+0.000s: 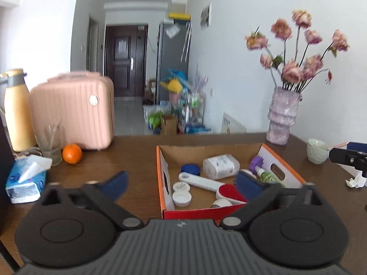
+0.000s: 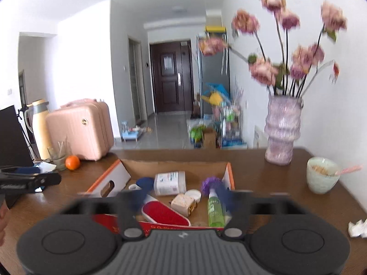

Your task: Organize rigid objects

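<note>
While both grippers hung above the near edge of the wooden table [image 1: 137, 151], neither of them held anything. The left gripper [image 1: 181, 183] had its blue pads spread wide, with only air between them. The right gripper [image 2: 181, 198] was likewise splayed apart and empty, though its pads were blurred.

The cardboard box [image 1: 229, 213], orange-edged with a red front wall, sat open on the table just ahead of both grippers. Inside it lay the gathered items: a white tub with a printed label [image 1: 220, 166], a dark blue round lid [image 1: 190, 170], a white-handled brush with a red pad [image 1: 213, 185], a small white hinged case [image 1: 181, 193], a purple spiky ball [image 1: 256, 161] and a green spray bottle [image 2: 215, 210]. A tan wrapped block [image 2: 184, 202] lay beside the red pad in the right wrist view.

Left of the box stood a pink suitcase [image 1: 73, 114], an orange [image 1: 72, 153], a glass [image 1: 51, 147], a tissue pack [image 1: 25, 183] and a yellow flask [image 1: 17, 112]. To the right stood a vase of pink flowers [image 1: 283, 116], a pale cup [image 1: 317, 150] and a crumpled tissue [image 1: 355, 181].
</note>
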`<state>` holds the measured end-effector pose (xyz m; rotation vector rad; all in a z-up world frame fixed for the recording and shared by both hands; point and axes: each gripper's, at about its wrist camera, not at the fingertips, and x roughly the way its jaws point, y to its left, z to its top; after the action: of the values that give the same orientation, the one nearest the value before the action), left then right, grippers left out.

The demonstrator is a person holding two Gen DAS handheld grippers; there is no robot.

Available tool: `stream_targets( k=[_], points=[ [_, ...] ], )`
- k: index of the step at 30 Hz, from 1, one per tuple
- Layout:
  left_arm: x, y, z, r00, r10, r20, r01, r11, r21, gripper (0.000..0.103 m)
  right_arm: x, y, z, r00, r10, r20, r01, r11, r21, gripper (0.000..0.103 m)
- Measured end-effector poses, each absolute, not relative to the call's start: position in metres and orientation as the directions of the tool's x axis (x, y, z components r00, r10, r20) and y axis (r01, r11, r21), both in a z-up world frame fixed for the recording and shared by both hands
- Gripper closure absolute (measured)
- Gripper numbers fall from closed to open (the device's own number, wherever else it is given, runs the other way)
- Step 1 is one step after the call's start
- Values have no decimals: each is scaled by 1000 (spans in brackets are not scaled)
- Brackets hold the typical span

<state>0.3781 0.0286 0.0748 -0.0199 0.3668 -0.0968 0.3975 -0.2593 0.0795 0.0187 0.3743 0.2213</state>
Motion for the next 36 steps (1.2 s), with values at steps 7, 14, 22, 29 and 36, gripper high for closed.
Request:
stream_targets(
  k=[7, 14, 22, 29, 36],
  points=[
    [320, 20, 67, 970, -33, -242, 42, 999, 34, 0, 346, -261, 73, 954, 202, -220, -200, 979, 34, 2],
    [284, 16, 67, 976, -36, -217, 45, 998, 34, 0, 315, -264, 70, 959, 185, -213, -179, 983, 48, 1],
    [256, 11, 68, 980, -69, -188, 75, 997, 26, 0, 288, -270, 69, 966, 163, -201, -156, 986, 53, 1],
    [211, 16, 52, 976, -57, -212, 61, 998, 12, 0, 242, -266, 56, 967, 192, -167, -186, 981, 52, 0],
    [132, 22, 35, 973, -45, -224, 41, 999, -20, 0, 163, -253, 44, 970, 168, -176, -184, 980, -80, 0]
  ],
)
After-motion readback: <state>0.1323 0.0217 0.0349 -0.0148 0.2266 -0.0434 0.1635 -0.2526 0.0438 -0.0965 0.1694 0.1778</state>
